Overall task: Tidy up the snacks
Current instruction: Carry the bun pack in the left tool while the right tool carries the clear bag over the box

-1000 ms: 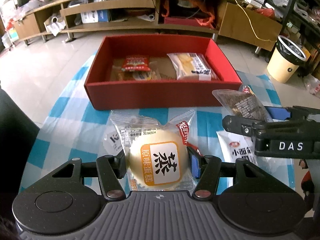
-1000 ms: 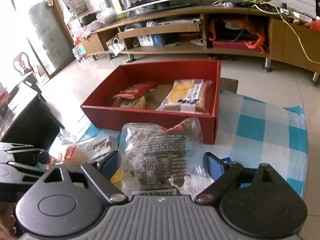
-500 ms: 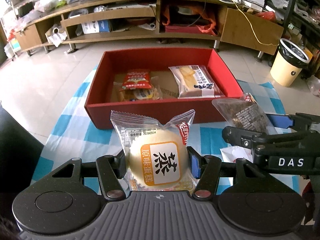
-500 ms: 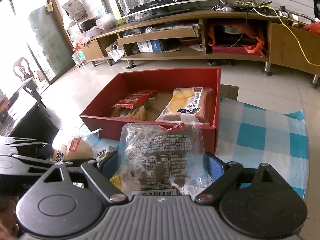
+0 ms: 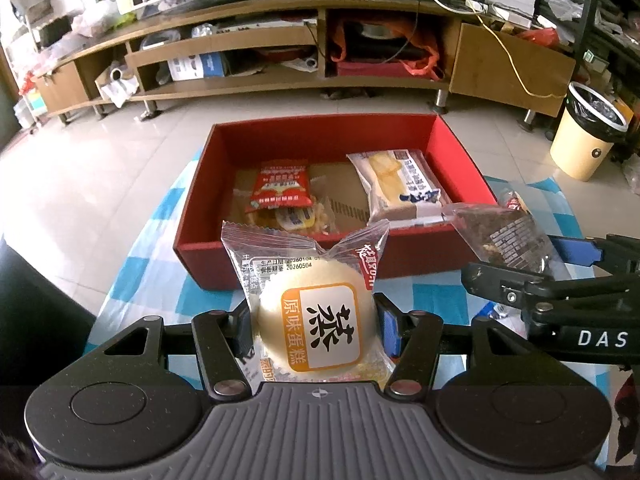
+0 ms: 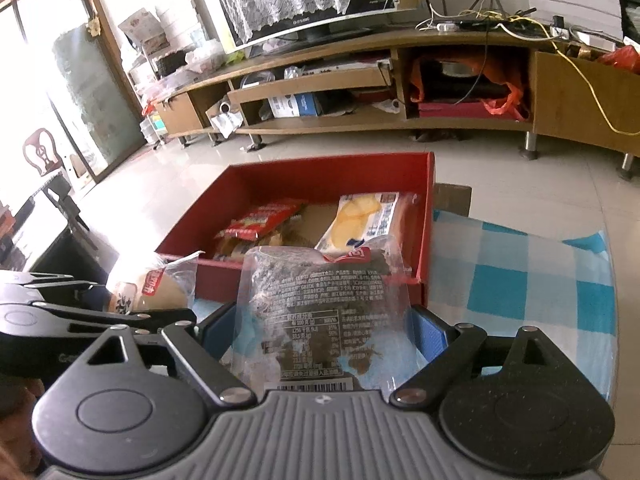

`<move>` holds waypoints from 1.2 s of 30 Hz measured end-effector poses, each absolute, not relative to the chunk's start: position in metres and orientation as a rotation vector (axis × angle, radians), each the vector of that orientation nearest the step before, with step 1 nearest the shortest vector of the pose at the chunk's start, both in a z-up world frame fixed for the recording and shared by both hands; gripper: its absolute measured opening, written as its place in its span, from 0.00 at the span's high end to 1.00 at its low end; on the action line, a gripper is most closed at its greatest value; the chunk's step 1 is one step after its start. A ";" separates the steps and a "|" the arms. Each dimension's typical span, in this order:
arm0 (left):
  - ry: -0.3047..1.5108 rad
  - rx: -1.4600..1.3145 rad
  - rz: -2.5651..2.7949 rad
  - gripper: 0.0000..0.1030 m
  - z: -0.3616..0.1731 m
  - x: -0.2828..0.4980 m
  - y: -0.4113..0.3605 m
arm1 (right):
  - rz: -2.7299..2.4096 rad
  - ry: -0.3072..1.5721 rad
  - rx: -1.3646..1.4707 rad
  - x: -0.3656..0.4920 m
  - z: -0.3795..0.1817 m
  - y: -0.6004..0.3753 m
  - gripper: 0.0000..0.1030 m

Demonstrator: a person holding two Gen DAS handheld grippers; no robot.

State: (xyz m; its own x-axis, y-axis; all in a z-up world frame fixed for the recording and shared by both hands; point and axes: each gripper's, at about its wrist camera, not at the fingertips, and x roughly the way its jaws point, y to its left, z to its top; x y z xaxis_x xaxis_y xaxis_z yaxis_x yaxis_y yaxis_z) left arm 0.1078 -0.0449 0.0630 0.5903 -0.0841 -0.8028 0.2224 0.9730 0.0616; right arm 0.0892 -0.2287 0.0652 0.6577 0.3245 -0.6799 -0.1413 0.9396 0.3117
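My left gripper [image 5: 316,326] is shut on a wrapped round steamed cake [image 5: 316,328] with an orange label, held above the checked tablecloth just before the red box [image 5: 280,258]. My right gripper [image 6: 324,332] is shut on a clear packet of dark brown snack [image 6: 320,312]; it also shows in the left wrist view [image 5: 508,236], to the right of the cake. The red box [image 6: 424,240] holds a red packet [image 5: 282,184], a yellow snack under it [image 5: 296,218] and a sliced-bread packet [image 5: 400,184].
The blue and white checked tablecloth [image 6: 520,268] covers a round table whose edge curves at the right. A cream waste bin [image 5: 584,132] stands on the floor at the right. A long wooden TV cabinet [image 5: 280,48] runs behind the box.
Both grippers have risen and moved toward the red box with their packets. The box now looks smaller and farther below, and more of the room shows.
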 end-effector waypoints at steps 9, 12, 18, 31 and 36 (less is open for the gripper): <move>0.915 0.172 -0.170 0.36 0.063 0.122 -0.046 | 0.259 0.812 0.245 0.100 0.063 -0.229 0.14; 0.908 0.177 -0.168 0.36 0.064 0.125 -0.047 | 0.260 0.805 0.249 0.104 0.063 -0.228 0.14; 0.903 0.184 -0.165 0.36 0.064 0.132 -0.050 | 0.260 0.790 0.258 0.110 0.066 -0.229 0.14; 0.897 0.199 -0.157 0.36 0.062 0.148 -0.056 | 0.249 0.782 0.280 0.129 0.063 -0.233 0.14; 0.894 0.204 -0.150 0.36 0.061 0.156 -0.057 | 0.249 0.783 0.287 0.135 0.061 -0.234 0.14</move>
State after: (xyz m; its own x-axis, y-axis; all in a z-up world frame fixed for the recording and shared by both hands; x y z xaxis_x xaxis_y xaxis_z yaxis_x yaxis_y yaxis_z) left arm 0.1557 -0.0574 0.0613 0.6181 -0.0447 -0.7848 0.2146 0.9701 0.1138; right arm 0.1353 -0.2340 0.0610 0.6832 0.3242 -0.6544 -0.1129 0.9322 0.3439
